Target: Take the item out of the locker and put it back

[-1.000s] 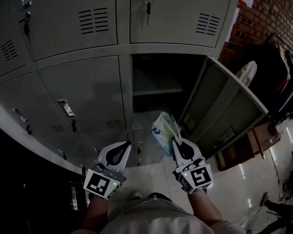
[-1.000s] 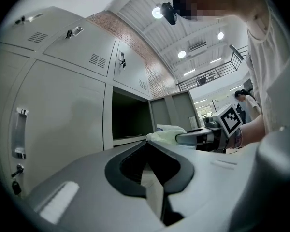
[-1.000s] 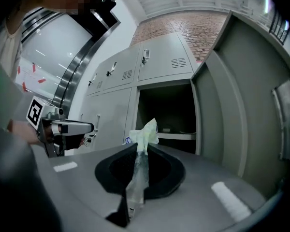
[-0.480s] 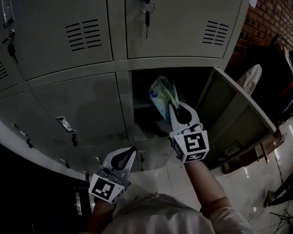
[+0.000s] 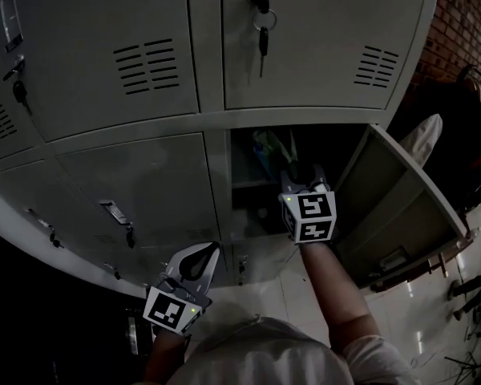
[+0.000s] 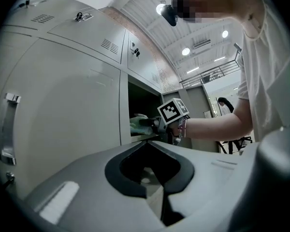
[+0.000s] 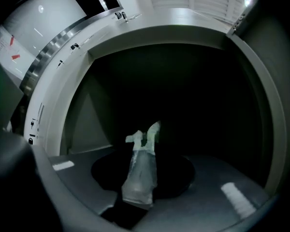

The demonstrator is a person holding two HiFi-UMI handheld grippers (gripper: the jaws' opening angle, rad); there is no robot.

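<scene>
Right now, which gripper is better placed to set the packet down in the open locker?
The right gripper: its jaws grip the packet, already inside the open locker. The left gripper hangs low before a closed door, jaws together and empty.

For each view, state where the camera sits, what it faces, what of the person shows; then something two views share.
Head view: on the head, steeply down at the lockers; left tool, right tool, forearms show.
Left gripper view: on the left tool, toward the lockers; right forearm, torso show.
Right gripper view: on the right tool, into the dark compartment; no body, just the clamped packet.
Shared: head and left gripper views show the right tool.
</scene>
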